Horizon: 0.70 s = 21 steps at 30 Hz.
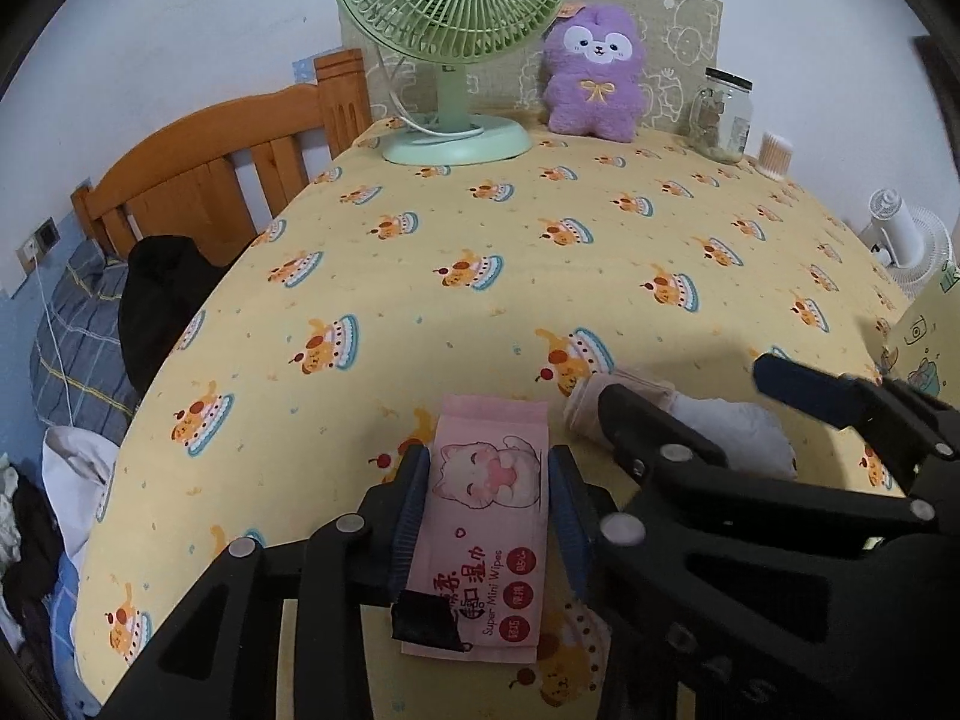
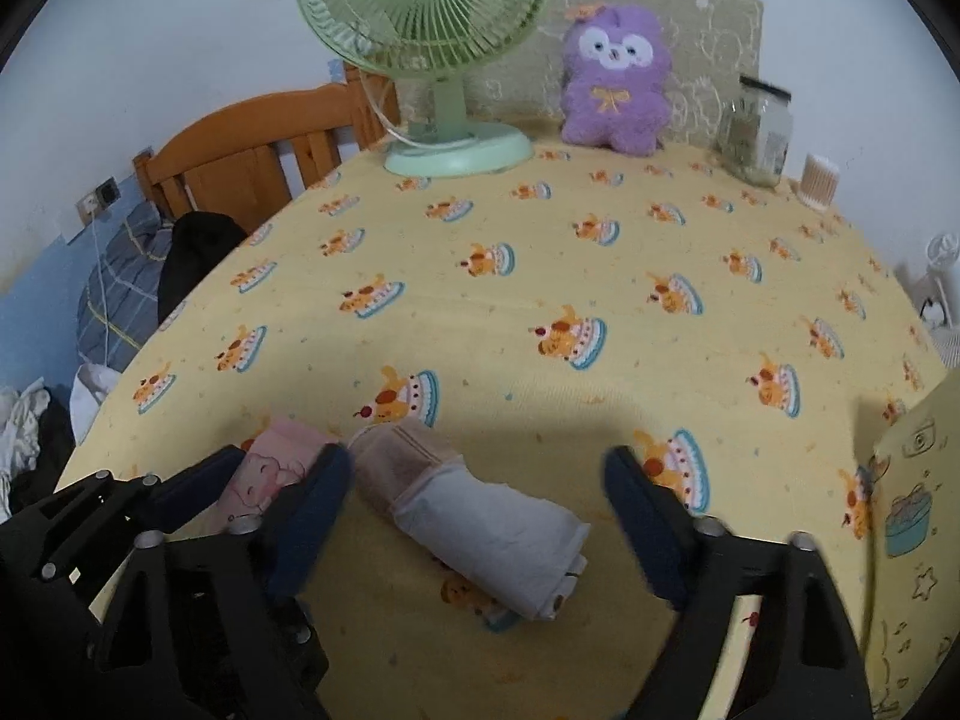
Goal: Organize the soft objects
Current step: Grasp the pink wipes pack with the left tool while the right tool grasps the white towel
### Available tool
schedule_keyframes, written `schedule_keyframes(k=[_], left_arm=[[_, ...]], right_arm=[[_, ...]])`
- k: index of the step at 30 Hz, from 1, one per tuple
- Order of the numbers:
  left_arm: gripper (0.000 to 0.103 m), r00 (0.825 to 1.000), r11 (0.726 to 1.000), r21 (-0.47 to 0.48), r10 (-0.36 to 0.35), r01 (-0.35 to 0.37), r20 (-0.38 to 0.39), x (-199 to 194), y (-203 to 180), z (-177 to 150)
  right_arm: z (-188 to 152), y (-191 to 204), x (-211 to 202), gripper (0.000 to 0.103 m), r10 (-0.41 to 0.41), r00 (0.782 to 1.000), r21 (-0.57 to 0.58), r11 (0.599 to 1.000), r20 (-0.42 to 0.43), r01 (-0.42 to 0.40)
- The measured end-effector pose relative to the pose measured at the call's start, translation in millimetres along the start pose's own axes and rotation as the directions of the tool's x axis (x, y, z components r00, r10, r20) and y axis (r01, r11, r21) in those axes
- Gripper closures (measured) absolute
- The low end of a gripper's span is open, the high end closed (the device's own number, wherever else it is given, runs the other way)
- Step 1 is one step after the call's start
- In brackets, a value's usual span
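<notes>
My left gripper (image 1: 489,468) is shut on a pink pack of wet wipes (image 1: 486,516) with a cat picture, at the near edge of the yellow-clothed table (image 1: 480,276). The pack also shows in the right wrist view (image 2: 276,468). A rolled white and beige cloth (image 2: 480,516) lies just right of it. My right gripper (image 2: 480,474) is open, its jaws standing either side of the roll, low over it. In the left wrist view the roll (image 1: 738,432) shows between the right gripper's fingers (image 1: 798,384). A purple plush toy (image 1: 591,81) sits at the back.
A green desk fan (image 1: 456,30) stands at the back left, a glass jar (image 1: 723,114) and a cotton swab tub (image 1: 775,155) at the back right. A yellow patterned box (image 2: 912,510) stands at the right edge. A wooden bed frame (image 1: 210,168) lies left of the table.
</notes>
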<state>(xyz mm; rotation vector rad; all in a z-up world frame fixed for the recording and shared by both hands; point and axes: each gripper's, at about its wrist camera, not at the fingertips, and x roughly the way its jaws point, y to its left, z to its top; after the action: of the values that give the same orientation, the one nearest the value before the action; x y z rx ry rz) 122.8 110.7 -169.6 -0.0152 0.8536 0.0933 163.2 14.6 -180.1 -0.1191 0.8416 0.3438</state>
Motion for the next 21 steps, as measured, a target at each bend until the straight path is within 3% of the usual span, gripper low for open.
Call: schedule_keyframes(k=[5,14,18,21], left_arm=[[0.060,1.000,1.000,0.011,0.019,-0.019,0.007,-2.0,-2.2,-2.3],[0.055,1.000,0.999,0.029,0.023,-0.023,0.015,-6.9,-1.5,-9.1],[0.061,0.999,0.999,0.012,-0.038,0.038,0.005,-10.8,0.5,-13.1],[0.063,0.998,0.998,-0.004,-0.057,0.057,0.004,-15.1,-1.6,-17.3]], right_arm=[[-2.3,3.4,3.3,0.031,0.006,1.000,0.022,1.000,-0.019,-0.005],[-9.2,-0.4,-0.8,0.033,-0.028,0.999,0.071,0.997,-0.040,0.031],[-15.1,3.1,-6.6,0.054,-0.036,0.999,0.085,0.996,-0.035,0.039],[-17.6,4.5,-10.0,0.063,-0.008,0.999,0.073,0.997,-0.044,0.012]])
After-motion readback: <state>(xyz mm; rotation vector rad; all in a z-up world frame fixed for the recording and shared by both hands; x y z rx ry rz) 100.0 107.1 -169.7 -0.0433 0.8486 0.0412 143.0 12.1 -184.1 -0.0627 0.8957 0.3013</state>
